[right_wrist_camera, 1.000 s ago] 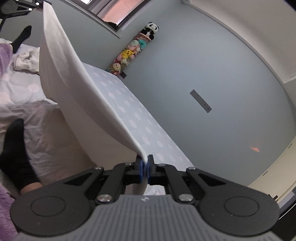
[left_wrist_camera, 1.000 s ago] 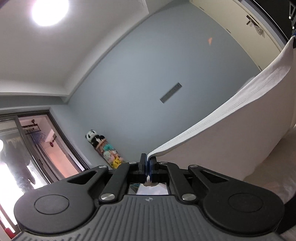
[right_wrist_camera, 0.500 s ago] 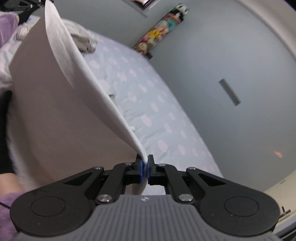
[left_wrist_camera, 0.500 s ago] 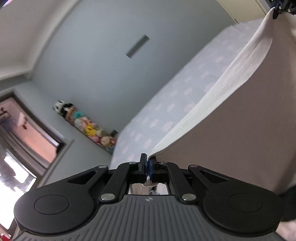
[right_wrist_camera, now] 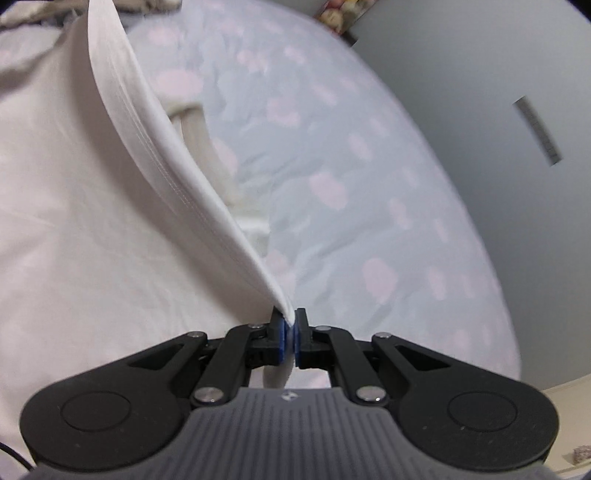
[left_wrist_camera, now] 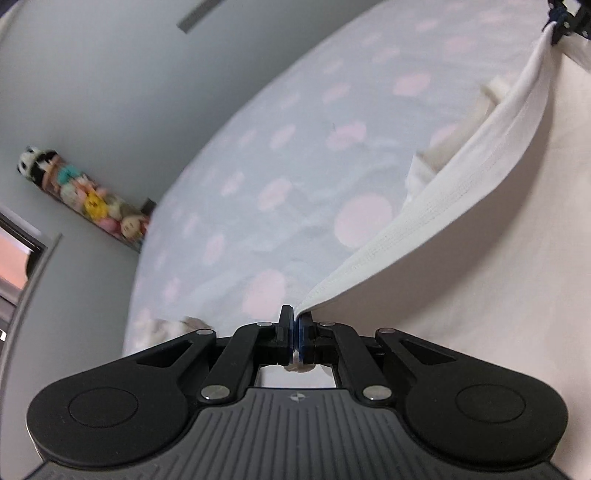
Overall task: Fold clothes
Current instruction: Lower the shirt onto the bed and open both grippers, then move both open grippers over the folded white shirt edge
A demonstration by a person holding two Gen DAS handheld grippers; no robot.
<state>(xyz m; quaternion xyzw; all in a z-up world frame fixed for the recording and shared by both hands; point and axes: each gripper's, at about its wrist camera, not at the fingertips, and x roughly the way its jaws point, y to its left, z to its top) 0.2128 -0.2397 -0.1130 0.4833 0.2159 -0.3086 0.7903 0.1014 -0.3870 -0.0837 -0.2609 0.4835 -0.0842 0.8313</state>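
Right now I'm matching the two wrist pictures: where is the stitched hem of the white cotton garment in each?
Left wrist view: the stitched hem climbs from the left gripper to the upper right, where the right gripper pinches it.
Right wrist view: the hem climbs from the right gripper to the upper left.
Shared landmark: the pale blue bedsheet with pink blotches.

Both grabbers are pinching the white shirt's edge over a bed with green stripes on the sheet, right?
Not quite. The bedsheet has no green stripes; it is pale blue with pink blotches, as both wrist views show. The rest holds: the left gripper and right gripper each pinch the white shirt by its hem.
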